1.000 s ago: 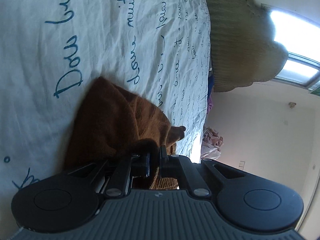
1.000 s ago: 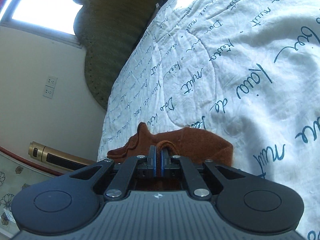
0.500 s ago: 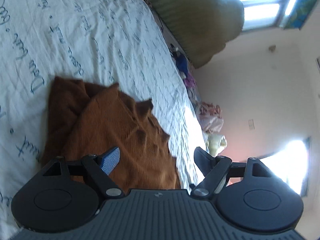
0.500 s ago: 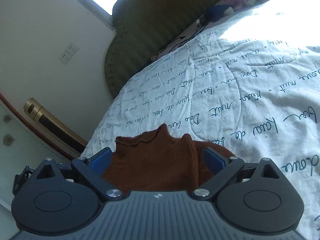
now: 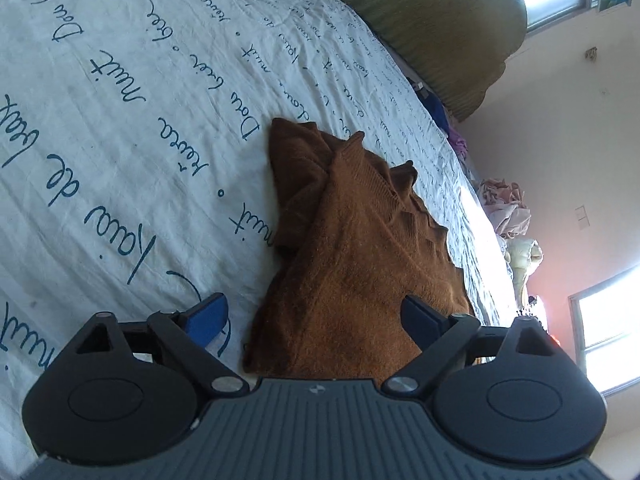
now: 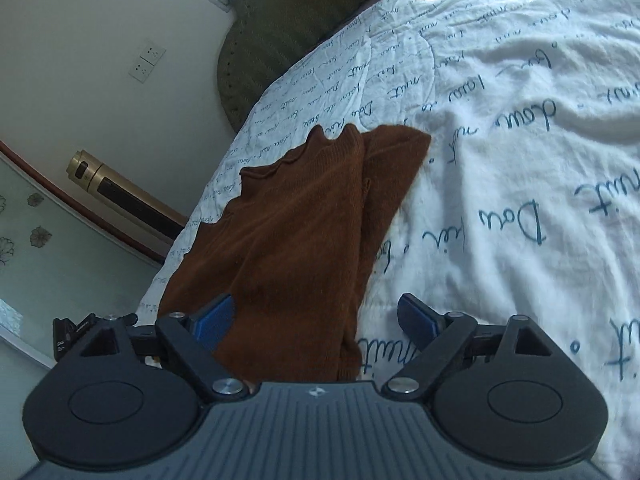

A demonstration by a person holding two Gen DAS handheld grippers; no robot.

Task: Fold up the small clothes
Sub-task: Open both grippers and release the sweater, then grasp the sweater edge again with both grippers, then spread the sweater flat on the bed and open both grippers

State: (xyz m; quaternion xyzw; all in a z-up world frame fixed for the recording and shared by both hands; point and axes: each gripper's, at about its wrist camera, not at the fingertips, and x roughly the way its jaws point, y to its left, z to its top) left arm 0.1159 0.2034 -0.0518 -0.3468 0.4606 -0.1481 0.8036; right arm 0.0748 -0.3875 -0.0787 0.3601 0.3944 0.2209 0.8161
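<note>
A small brown knit garment point(image 5: 352, 256) lies folded in layers on the white bedspread point(image 5: 120, 128) with blue script. My left gripper point(image 5: 316, 316) is open, its blue pads wide apart just above the garment's near end, holding nothing. In the right wrist view the same garment point(image 6: 288, 240) lies near the bed's left edge. My right gripper point(image 6: 316, 316) is open and empty, its left pad over the garment's near end and its right pad over bare bedspread point(image 6: 500, 160).
An olive green headboard point(image 5: 440, 20) stands at the far end of the bed, with windows beyond. A pile of pink and pale clothes point(image 5: 508, 208) sits past the bed's right edge. A gold cylinder point(image 6: 120, 192) and wall sockets point(image 6: 148, 60) are left of the bed.
One second ago both grippers were shut on the garment. Both have opened, let it go and drawn back; the garment now lies flat on the bedspread.
</note>
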